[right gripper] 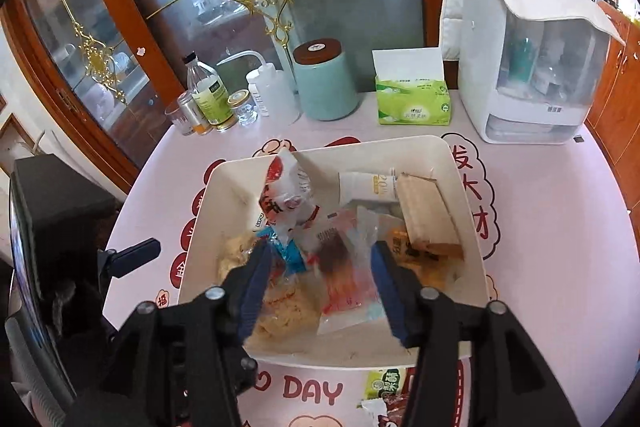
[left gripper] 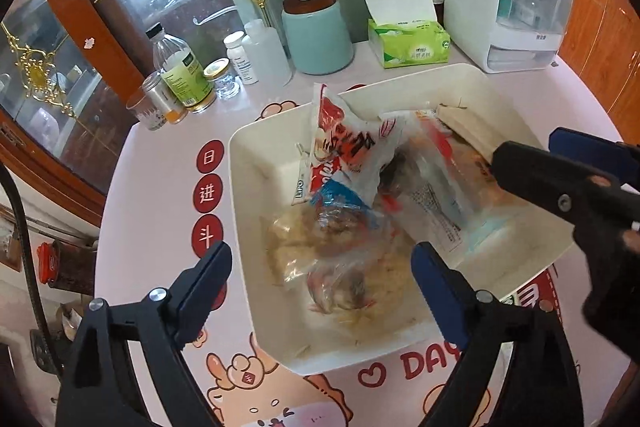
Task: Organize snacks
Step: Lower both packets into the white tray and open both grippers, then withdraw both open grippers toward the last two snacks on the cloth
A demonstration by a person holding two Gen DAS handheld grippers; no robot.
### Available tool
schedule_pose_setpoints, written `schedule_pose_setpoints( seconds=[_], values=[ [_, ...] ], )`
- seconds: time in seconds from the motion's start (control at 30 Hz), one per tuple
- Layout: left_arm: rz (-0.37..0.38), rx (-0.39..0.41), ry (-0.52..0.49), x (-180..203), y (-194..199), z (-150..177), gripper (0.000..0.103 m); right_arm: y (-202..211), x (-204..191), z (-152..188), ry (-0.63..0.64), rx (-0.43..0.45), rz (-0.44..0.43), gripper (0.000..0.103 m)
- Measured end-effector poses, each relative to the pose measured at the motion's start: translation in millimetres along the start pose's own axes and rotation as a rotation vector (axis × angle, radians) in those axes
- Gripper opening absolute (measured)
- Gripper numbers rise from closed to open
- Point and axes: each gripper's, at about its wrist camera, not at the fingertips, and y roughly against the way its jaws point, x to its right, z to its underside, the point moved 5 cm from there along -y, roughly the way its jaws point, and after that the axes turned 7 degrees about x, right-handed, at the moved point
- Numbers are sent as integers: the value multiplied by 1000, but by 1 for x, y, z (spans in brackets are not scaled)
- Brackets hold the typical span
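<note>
Right wrist view puts my right tool [right gripper: 318, 281] directly over the near half of the white bin [right gripper: 472, 227], jaws spread wide with nothing between them, and the clear snack packet [right gripper: 348, 291] with a red and blue print lies straight below, its long axis running roughly away from me toward the bin's far wall. That alignment is what I judge the next move turns on: the jaws straddle the packet across its short side, so a straight drop should bracket it. My left tool [left gripper: 322, 287] is also wide and empty, hovering over the bin's near left corner above a crumbly clear bag [left gripper: 320, 267]; the right one is nearer the printed packet. A tall red and white bag [right gripper: 286, 195] stands tilted against the far left wall, and a tan box [right gripper: 426, 211] lies along the right wall. At the worktop's near edge a green packet [right gripper: 386, 385] sits outside the bin, cut off by my right tool, so I cannot tell its full shape. The packets overlap and blur, so I cannot tell where one ends.
</note>
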Motion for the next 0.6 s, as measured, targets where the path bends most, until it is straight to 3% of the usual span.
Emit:
schedule_pose_setpoints(
  seconds=[0.6],
  values=[
    [8,31,116,-8,39,15,91,37,6,23,-30,23,-25,55]
  ],
)
